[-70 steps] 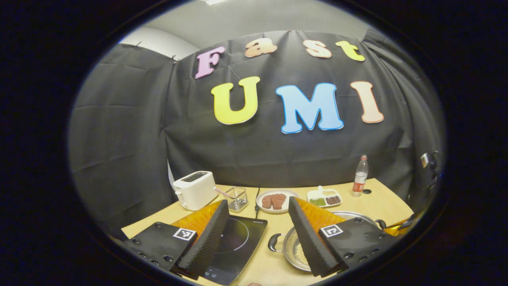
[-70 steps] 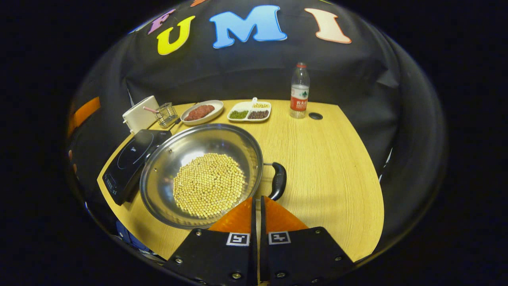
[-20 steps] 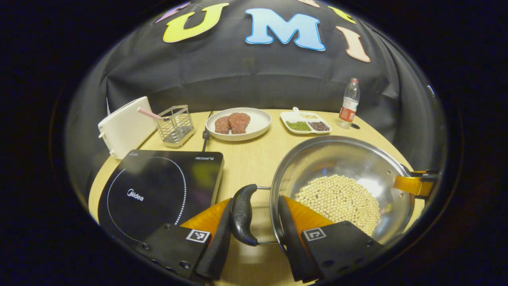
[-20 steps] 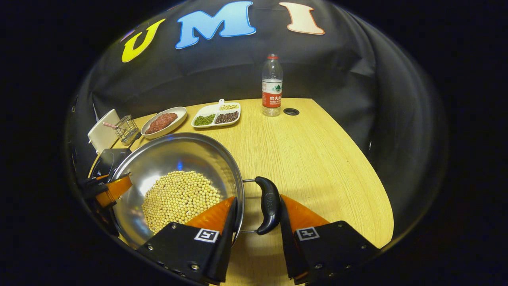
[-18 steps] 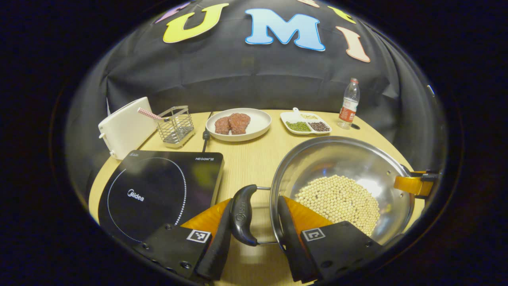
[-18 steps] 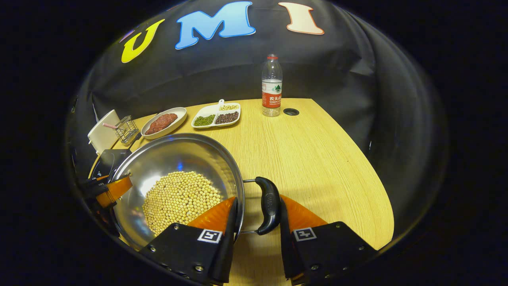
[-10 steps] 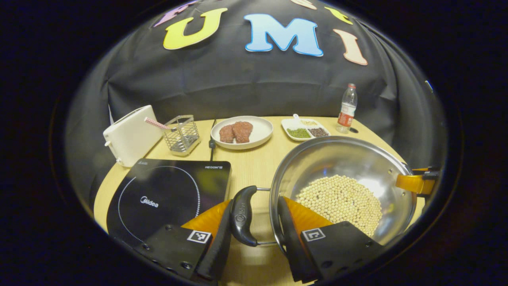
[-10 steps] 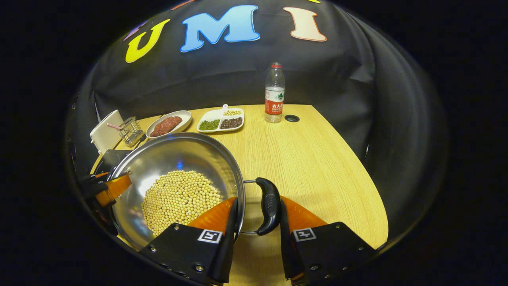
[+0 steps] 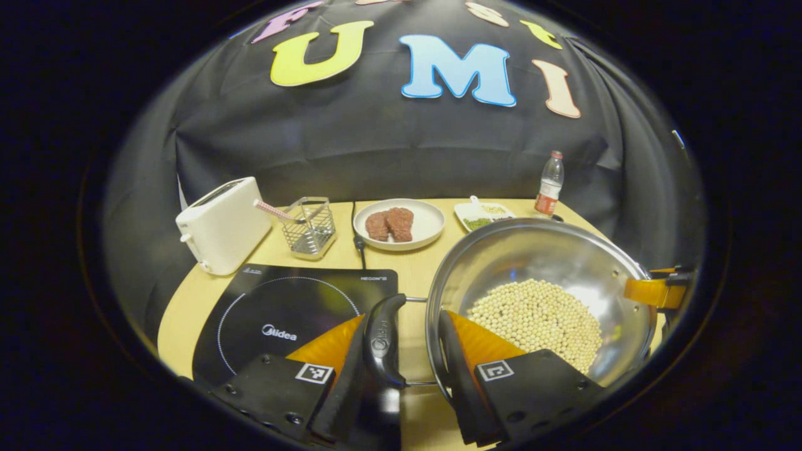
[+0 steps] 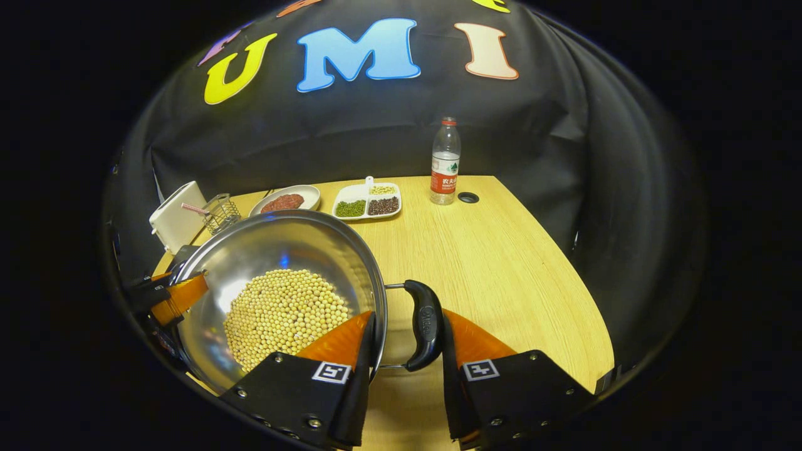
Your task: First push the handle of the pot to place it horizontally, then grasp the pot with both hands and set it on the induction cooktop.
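Over the desk (image 10: 501, 263) our tongs (image 9: 410, 351) (image 10: 404, 341) clamped the pot (image 9: 539, 263) handles; uneven lifting toward ten o'clock risked spilling beans (image 10: 285, 316).

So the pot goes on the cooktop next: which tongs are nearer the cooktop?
Left. The left tongs grip the pot handle right beside the cooktop; the right tongs hold the handle on the pot's far side.

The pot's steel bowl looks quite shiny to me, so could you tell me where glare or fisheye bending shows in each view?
Left gripper view: a white glare patch sits on the pot wall right of the soybeans; the table edge bows. Right gripper view: glare lies left of the soybeans; the far water bottle stays sharp.
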{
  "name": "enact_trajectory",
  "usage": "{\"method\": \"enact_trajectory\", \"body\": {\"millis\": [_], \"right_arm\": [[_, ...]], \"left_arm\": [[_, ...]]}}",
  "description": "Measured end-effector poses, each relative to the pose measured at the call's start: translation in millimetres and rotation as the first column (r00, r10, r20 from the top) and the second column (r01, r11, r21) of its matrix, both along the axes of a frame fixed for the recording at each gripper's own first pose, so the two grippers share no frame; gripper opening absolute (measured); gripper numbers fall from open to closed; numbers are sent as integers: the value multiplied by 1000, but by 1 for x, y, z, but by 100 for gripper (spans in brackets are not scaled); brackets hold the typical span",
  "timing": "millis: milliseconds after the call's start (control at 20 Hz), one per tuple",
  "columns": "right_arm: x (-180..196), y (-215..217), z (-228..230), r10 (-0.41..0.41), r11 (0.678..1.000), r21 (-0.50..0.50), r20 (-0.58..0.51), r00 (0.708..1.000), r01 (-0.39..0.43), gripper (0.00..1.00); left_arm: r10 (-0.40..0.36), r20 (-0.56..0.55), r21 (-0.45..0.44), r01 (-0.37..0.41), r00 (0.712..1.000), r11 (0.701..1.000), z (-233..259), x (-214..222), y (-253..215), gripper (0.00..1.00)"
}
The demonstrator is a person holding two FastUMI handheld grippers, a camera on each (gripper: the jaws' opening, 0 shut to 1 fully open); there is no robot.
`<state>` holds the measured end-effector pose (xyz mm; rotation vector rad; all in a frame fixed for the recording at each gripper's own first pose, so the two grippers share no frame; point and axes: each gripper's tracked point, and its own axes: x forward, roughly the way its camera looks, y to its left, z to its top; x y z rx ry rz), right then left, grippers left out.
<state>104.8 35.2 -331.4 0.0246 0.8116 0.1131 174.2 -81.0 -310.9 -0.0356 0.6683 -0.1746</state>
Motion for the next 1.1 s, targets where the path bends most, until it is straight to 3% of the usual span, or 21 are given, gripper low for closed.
{"method": "enact_trajectory", "body": {"millis": [1100], "right_arm": [[-41, 134, 27, -47, 999, 8, 33, 998, 47, 50]], "left_arm": [[-33, 36, 4, 33, 999, 999, 1, 8, 155, 69]]}}
